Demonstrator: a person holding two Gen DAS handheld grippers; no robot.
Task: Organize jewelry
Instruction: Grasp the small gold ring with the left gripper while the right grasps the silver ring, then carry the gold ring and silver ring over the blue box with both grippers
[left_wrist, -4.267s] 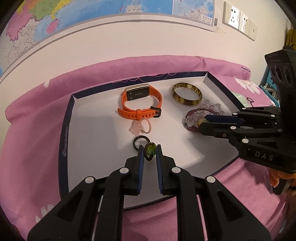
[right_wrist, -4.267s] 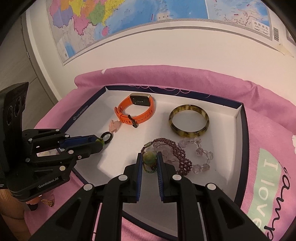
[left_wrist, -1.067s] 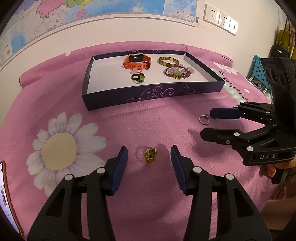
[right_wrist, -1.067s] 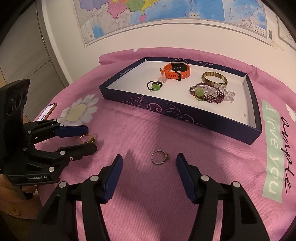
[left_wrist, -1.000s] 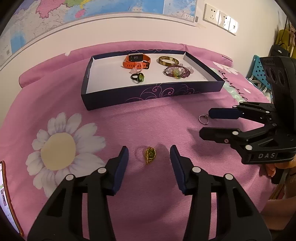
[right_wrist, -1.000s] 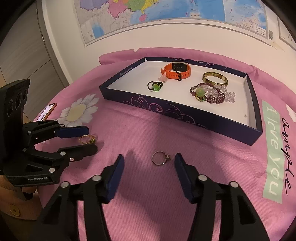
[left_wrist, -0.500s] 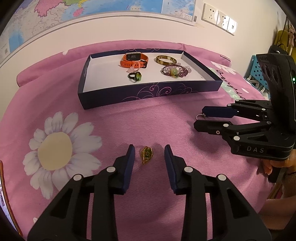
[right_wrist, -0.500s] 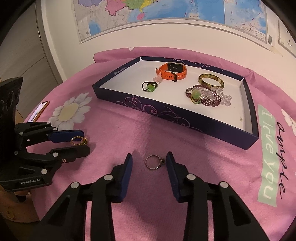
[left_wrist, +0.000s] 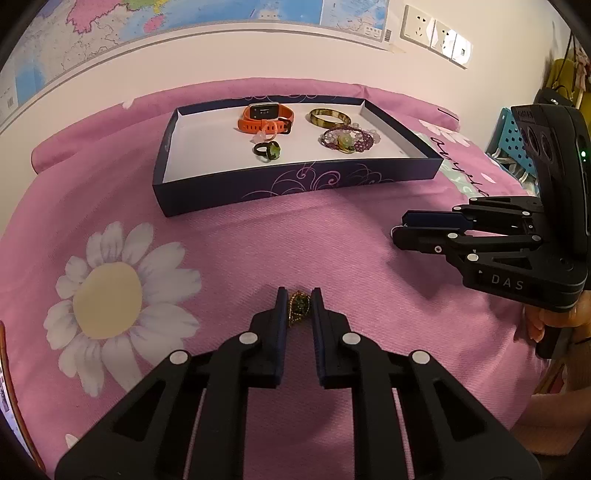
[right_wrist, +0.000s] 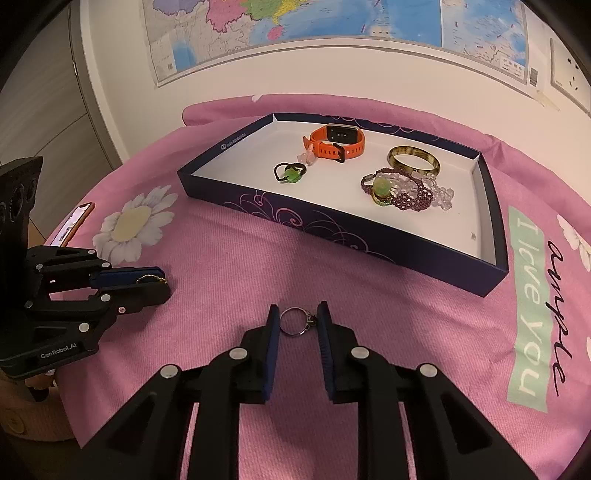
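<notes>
A dark blue tray (left_wrist: 295, 184) with a white floor lies at the back on the pink cloth; it also shows in the right wrist view (right_wrist: 332, 225). It holds an orange watch (left_wrist: 264, 118), a brown bangle (left_wrist: 330, 116), purple beads (left_wrist: 347, 137) and a green-stone ring (left_wrist: 267, 149). My left gripper (left_wrist: 298, 308) is shut on a gold and green ring (left_wrist: 298, 306) down on the cloth. My right gripper (right_wrist: 297, 322) is shut on a silver ring (right_wrist: 295, 322), also on the cloth.
A phone with an orange case (right_wrist: 74, 221) lies at the cloth's left edge. A white daisy print (left_wrist: 107, 299) is left of my left gripper. A wall with a map and sockets (left_wrist: 436, 37) stands behind the tray.
Both grippers have closed from wide open. The left jaws now pinch the gold and green ring, the right jaws the silver ring. Both have moved slightly forward.
</notes>
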